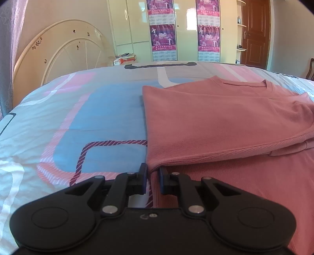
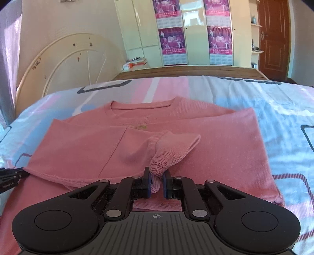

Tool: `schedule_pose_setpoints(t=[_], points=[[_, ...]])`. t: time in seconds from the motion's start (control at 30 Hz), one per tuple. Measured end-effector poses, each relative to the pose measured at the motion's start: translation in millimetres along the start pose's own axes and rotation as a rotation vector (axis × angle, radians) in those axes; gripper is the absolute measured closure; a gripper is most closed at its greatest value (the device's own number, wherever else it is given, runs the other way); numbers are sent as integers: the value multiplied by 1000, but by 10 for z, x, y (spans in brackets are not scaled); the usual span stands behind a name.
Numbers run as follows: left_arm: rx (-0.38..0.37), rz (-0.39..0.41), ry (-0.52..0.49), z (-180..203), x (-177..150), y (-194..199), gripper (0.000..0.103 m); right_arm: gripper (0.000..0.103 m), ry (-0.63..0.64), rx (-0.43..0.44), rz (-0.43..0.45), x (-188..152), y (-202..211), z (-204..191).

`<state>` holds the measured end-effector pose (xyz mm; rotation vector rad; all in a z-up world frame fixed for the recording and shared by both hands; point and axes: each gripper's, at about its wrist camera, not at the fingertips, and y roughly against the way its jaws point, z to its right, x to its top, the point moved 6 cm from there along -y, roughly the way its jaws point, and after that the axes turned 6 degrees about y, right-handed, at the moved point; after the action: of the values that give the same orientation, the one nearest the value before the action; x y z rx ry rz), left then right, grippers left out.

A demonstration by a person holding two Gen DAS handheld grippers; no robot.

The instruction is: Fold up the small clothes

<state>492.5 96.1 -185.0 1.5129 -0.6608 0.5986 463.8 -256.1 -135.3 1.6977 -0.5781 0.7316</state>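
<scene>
right tongs pinch sweater cuff, door

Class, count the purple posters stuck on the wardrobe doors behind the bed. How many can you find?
4. Two on the left door, upper poster above lower poster; two on the right door, upper poster above lower poster. The top pair are cut off by the frame.

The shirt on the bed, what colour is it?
Pink all over; the shirt shows best in the right wrist view.
</scene>
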Motion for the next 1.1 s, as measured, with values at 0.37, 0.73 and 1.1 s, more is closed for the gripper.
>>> schedule_pose_setpoints(t=[0.37, 0.73, 1.1], points=[[-21, 63, -12, -38, 114, 367, 81, 52, -41, -36, 55, 96, 297, 25], [-90, -74, -45, 497, 120, 3, 84, 82, 35, -62, -106, -134, -76, -151], [-271, -47, -179, 1571, 172, 1, 72, 82, 103, -41, -122, -74, -274, -420]])
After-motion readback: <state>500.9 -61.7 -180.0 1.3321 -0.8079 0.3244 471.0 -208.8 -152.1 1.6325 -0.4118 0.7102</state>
